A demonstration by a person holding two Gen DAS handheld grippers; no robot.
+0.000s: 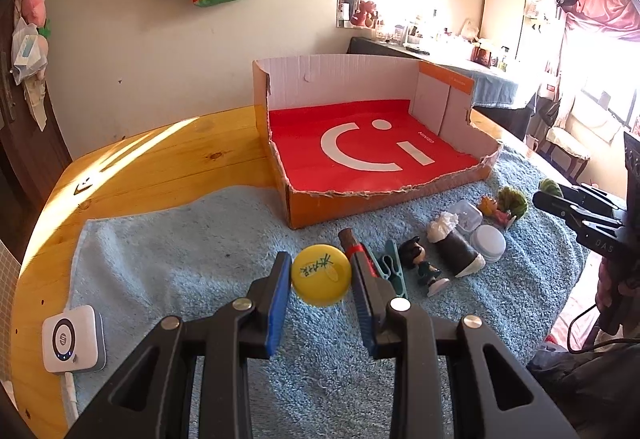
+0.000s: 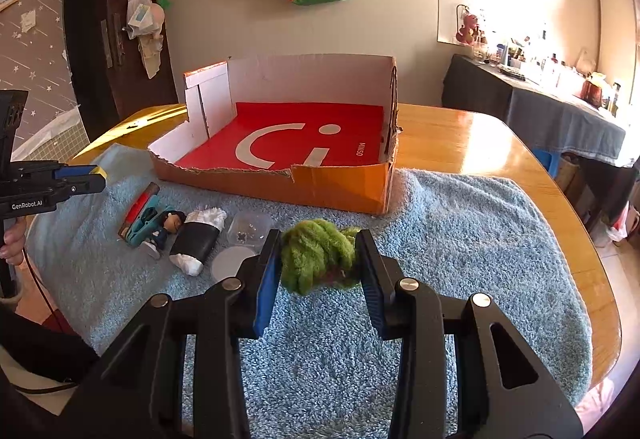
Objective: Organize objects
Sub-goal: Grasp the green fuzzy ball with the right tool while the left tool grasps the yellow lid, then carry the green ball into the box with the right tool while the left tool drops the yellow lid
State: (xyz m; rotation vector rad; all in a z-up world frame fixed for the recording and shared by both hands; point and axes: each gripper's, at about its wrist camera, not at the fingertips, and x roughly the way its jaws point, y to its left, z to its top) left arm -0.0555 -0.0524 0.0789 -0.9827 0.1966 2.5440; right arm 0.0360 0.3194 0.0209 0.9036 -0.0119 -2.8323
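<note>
The left gripper (image 1: 321, 281) is pinching one yellow disc (image 1: 321, 275) between narrowed jaws above the towel (image 1: 180, 259), and the right gripper (image 2: 318, 263) is squeezing one green fuzzy ball (image 2: 318, 255) the same way, both in front of the single cut-down box (image 2: 280, 183). Between them are lying one red stick (image 2: 138, 207), one teal clip (image 2: 144, 225), one dark-haired figurine (image 2: 168, 225), one black roll (image 2: 198, 239), one clear tub (image 2: 248, 225) and one white lid (image 2: 230, 261). The box's red floor is sitting bare behind its low torn front edge, and the towel is lying clear to the table (image 2: 480, 143) rim on the right.

Yellow round cap (image 1: 321, 275) and green fuzzy ball (image 2: 318, 255) clamped, torn red-lined box (image 1: 372, 149) empty
</note>
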